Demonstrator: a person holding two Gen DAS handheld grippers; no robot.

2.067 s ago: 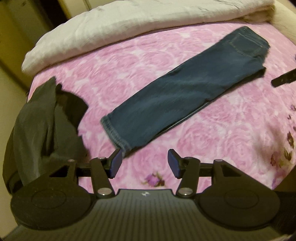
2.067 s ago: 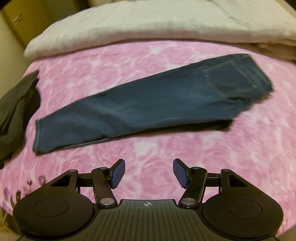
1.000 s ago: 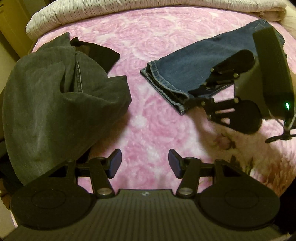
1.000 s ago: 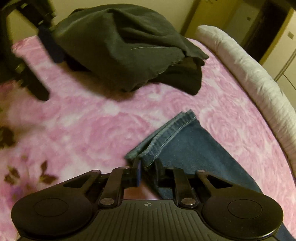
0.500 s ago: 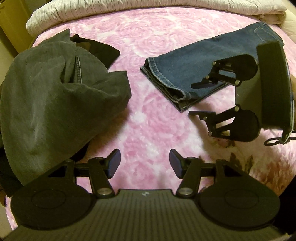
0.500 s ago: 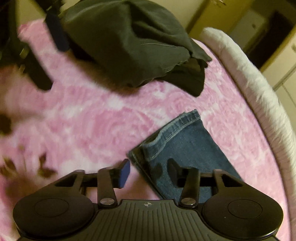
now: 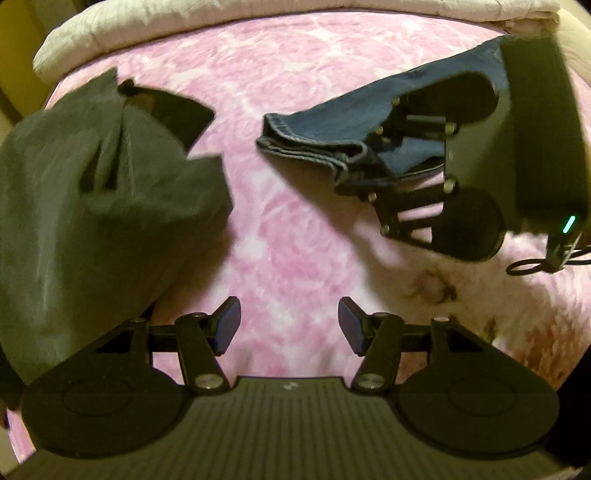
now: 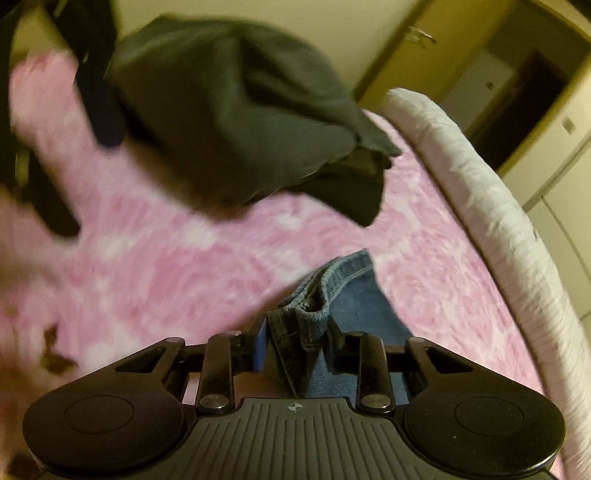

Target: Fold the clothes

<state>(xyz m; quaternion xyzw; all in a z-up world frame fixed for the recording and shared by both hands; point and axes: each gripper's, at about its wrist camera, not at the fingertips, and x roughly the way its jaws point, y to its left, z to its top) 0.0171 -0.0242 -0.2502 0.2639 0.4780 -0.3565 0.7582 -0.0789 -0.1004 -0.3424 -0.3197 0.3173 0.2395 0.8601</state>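
Observation:
Blue jeans (image 7: 369, 110) lie folded lengthwise on the pink floral bedspread (image 7: 295, 240). My right gripper (image 8: 295, 345) is closed on the bunched leg hem of the jeans (image 8: 310, 321); it also shows in the left wrist view (image 7: 354, 181) at the hem's near corner. My left gripper (image 7: 290, 325) is open and empty, low over the bedspread between the jeans and a dark grey garment (image 7: 92, 192).
The dark grey garment is heaped at the bed's left end and also shows in the right wrist view (image 8: 240, 107). A white folded duvet (image 7: 221, 29) lies along the far edge of the bed. Cupboard doors (image 8: 517, 92) stand beyond it.
My right gripper was open over the hem half a second ago and has now closed on it, bunching the denim. My left gripper stayed open and shifted slightly.

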